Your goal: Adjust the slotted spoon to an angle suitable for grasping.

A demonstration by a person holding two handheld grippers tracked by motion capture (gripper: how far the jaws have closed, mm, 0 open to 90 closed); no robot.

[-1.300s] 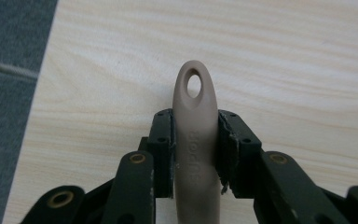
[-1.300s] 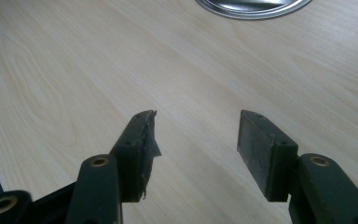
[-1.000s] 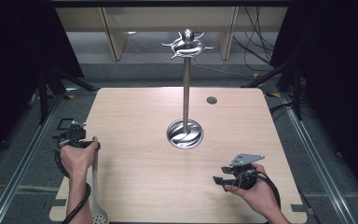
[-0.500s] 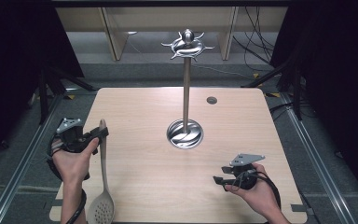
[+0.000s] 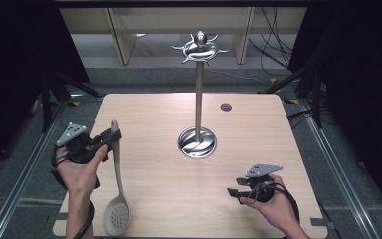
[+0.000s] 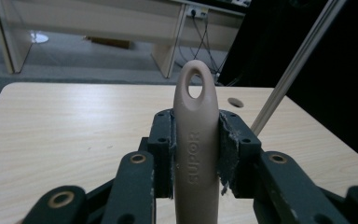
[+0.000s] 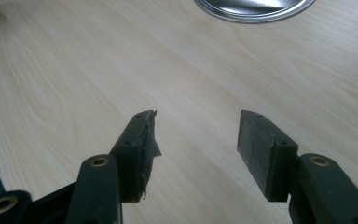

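Observation:
A beige slotted spoon (image 5: 117, 189) hangs at the table's left, bowl toward the front edge and handle up. My left gripper (image 5: 112, 136) is shut on the upper part of its handle. In the left gripper view the handle (image 6: 196, 140), with a hanging hole at its tip, sits clamped between both pads. A metal utensil stand (image 5: 197, 89) with a round base (image 5: 197, 143) and hooked top rises at the table's middle. My right gripper (image 5: 234, 192) rests low at the front right, open, with bare tabletop between its jaws (image 7: 193, 140).
The wooden table (image 5: 258, 144) has a small dark hole (image 5: 226, 107) near its far right. Shelving and cables lie beyond the far edge. Metal rails run along both sides of the table.
The left hand has lifted the spoon and carried it up and away from the front-left corner, tilting the handle upright. The right gripper has stayed where it was.

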